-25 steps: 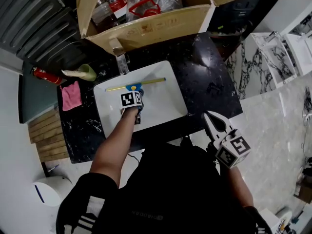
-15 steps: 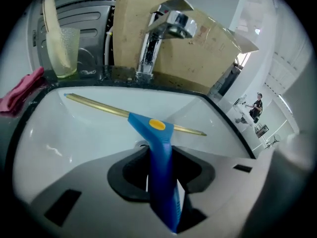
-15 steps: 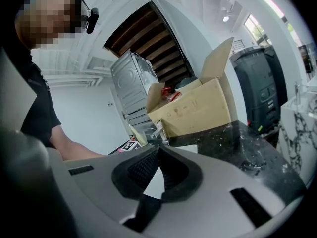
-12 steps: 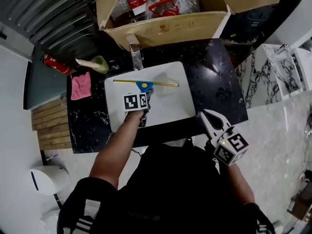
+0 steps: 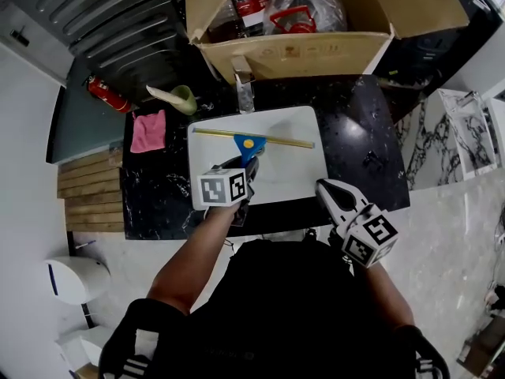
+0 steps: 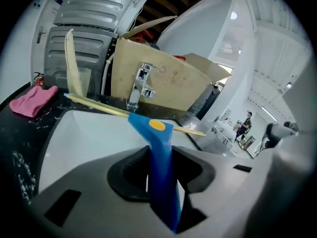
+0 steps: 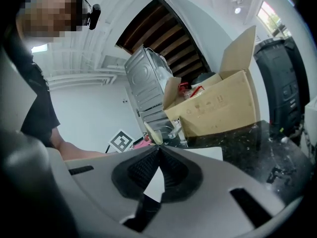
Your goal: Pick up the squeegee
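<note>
Blue-handled squeegee (image 5: 249, 145) (image 6: 161, 148), one item, with a yellow disc at the head and a long yellow blade set crosswise; held over the white sink (image 5: 293, 169) (image 6: 74, 133), blade lying across the rear part near the faucet (image 5: 245, 93) (image 6: 138, 86) and seemingly lifted clear of the basin

Left tongs (image 5: 244, 170) (image 6: 161, 168): clenched on the squeegee's blue handle, dark pads pressing on either side, handle running straight out between them; marker cube on top, arm reaching in from below in the head view

Right tongs (image 5: 327, 188) (image 7: 157, 150): closed with the tips meeting, nothing between them; held off the front right corner of the sink, apart from the squeegee

Black speckled stone tabletop (image 5: 359, 136): carries the sink

Cardboard box (image 5: 300, 54) (image 7: 218, 108): open, flaps up, just behind the faucet; holds bottles and a wrapped bundle with a red part

Pink cloth (image 5: 148, 130) (image 6: 32, 100): crumpled on the tabletop left of the sink

Green cup (image 5: 184, 98): behind the cloth, tilted

Red canister (image 5: 109, 95): lying further left, near the tabletop's edge
</note>
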`<state>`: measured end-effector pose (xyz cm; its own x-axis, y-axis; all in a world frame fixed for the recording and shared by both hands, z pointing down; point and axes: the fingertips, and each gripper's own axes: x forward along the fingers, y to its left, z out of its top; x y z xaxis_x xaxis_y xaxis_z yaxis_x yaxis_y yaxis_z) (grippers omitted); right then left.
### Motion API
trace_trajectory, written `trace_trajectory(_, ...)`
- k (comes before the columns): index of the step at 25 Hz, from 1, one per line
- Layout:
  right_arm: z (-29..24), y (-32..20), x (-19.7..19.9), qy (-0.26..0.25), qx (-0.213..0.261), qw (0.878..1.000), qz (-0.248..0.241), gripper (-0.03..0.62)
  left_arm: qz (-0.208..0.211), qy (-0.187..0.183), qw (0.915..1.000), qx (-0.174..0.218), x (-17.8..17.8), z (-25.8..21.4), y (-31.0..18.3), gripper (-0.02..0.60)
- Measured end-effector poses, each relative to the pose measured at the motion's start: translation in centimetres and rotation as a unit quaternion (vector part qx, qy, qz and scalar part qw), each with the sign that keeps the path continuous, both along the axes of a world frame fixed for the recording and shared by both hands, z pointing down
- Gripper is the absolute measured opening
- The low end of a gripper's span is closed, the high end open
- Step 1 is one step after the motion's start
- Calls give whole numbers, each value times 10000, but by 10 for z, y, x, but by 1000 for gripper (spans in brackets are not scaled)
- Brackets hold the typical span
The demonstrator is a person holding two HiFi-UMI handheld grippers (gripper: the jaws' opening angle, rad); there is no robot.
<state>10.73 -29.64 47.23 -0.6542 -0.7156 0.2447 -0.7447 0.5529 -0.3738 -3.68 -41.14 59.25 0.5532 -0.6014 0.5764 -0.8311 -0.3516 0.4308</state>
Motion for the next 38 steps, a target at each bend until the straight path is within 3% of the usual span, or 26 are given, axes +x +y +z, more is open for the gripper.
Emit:
trace_trajectory(10,-12,-1,-36,-162,259,9995,-123,9,-241,668,9953,656,-26,-76,17,138)
trace_trajectory(15,-24,3,-50,-420,434,9982,-5,8,-316,1076,9902,837,-42,-107,30,138)
trace_trajectory(23,-18,15,-72,-178,395,9989,157,9,-191,1498,9846,884,-61,-126,57,138)
trace_trajectory(30,-14,30,-97,-112,367,9987,329,8,-65,1631,9823,913,-82,-134,69,138)
trace_trajectory(38,-12,40,-103,9,365,9986,388,8,63,1768,9782,1086,-81,-148,88,138)
